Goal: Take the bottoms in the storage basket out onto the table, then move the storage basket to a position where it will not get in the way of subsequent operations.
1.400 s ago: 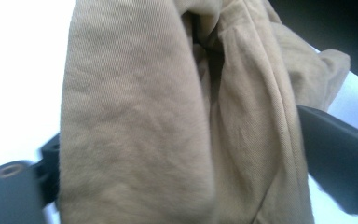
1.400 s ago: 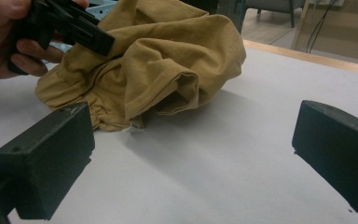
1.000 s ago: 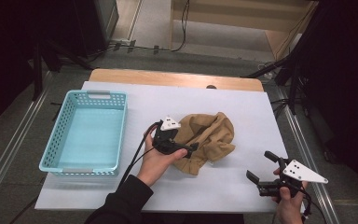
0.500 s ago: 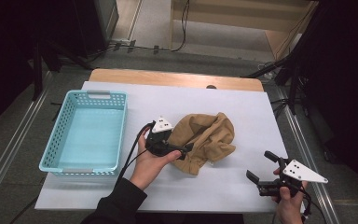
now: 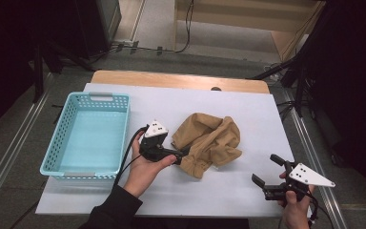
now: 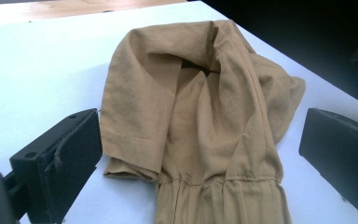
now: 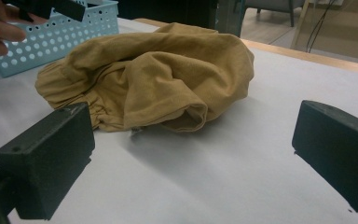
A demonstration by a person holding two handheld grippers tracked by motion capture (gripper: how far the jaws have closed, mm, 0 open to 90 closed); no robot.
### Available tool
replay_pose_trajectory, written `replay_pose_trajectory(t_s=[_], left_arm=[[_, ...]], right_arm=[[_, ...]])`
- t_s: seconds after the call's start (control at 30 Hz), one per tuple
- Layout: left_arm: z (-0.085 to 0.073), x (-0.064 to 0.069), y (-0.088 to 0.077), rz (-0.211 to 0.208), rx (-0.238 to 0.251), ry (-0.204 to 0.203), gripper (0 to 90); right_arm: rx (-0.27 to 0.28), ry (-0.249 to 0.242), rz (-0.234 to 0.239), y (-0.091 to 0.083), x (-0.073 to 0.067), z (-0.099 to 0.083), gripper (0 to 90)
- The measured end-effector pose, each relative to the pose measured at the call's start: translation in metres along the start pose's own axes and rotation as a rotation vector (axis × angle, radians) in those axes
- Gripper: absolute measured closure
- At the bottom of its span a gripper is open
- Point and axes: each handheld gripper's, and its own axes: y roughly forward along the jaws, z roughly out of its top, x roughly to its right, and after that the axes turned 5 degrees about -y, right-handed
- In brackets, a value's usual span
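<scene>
A crumpled tan cloth (image 5: 208, 139) lies in the middle of the white table (image 5: 248, 102). My left gripper (image 5: 180, 155) sits at the cloth's left near end, held low over the table. In the left gripper view the jaws of my left gripper (image 6: 203, 135) stand wide open, and the cloth (image 6: 200, 116) lies between them with its gathered hem nearest the camera. My right gripper (image 5: 267, 170) is open near the table's front right corner, well apart from the cloth. In the right gripper view the cloth (image 7: 154, 74) lies beyond the open right gripper (image 7: 191, 140).
A light blue perforated basket (image 5: 57, 138) stands empty at the table's left side, close to the left hand; its wall (image 7: 60, 32) shows in the right gripper view. A wooden strip (image 5: 171, 78) runs along the far edge. Bare white table lies right of and in front of the cloth.
My left gripper has drawn back to the left, toward the basket. The cloth has barely shifted. The right gripper has stayed in place.
</scene>
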Motion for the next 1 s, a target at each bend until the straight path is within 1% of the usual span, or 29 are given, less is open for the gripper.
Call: replay_pose_trajectory(t_s=[0.17,0.37,0.43,0.57,0.6,0.67,0.7,0.73,0.77,0.83,0.87,0.9,0.93,0.97,1.0], left_arm=[[-0.003,-0.003,-0.012,0.011,0.024,-0.01,0.0],[-0.005,-0.006,-0.02,0.018,0.032,-0.017,0.0],[-0.006,-0.007,-0.023,0.028,0.027,-0.031,0.0],[-0.008,-0.01,-0.033,0.035,0.041,-0.038,0.0],[-0.008,-0.01,-0.033,0.035,0.041,-0.038,0.0],[-0.01,-0.013,-0.038,0.041,0.048,-0.04,0.0],[-0.012,-0.015,-0.043,0.048,0.053,-0.043,0.0],[-0.012,-0.015,-0.043,0.048,0.053,-0.043,0.0],[-0.014,-0.017,-0.047,0.058,0.056,-0.046,0.0],[-0.016,-0.019,-0.052,0.045,0.067,-0.061,0.0],[-0.016,-0.019,-0.054,0.052,0.067,-0.057,0.0],[-0.017,-0.015,-0.06,0.053,0.075,-0.047,0.0],[-0.017,-0.015,-0.06,0.053,0.075,-0.047,0.0],[-0.017,-0.013,-0.063,0.056,0.076,-0.037,0.0],[-0.018,-0.011,-0.067,0.066,0.079,-0.031,0.0]], right_arm=[[0.0,0.003,0.001,0.0,0.0,0.0,0.0],[-0.002,0.002,0.0,0.001,-0.001,0.001,0.0],[-0.002,0.001,0.0,0.001,-0.001,0.001,0.0],[-0.005,0.004,-0.001,0.001,0.0,0.0,0.0],[-0.005,0.004,-0.001,0.001,0.0,0.0,0.0],[-0.002,-0.001,0.0,0.002,0.0,0.001,0.0],[-0.004,0.003,0.001,0.002,-0.001,0.0,0.0],[-0.004,0.003,0.001,0.002,-0.001,0.0,0.0],[-0.005,0.005,0.0,0.002,-0.001,0.0,0.0],[-0.004,0.002,-0.001,0.001,-0.001,0.0,0.0],[-0.004,0.002,-0.001,0.001,-0.001,0.0,0.0],[-0.001,-0.001,-0.002,0.002,-0.001,0.001,0.0],[-0.001,-0.002,-0.002,0.002,-0.001,0.001,0.0],[-0.001,-0.002,-0.002,0.002,-0.001,0.001,0.0],[-0.001,0.001,-0.001,0.002,-0.001,0.001,0.0]])
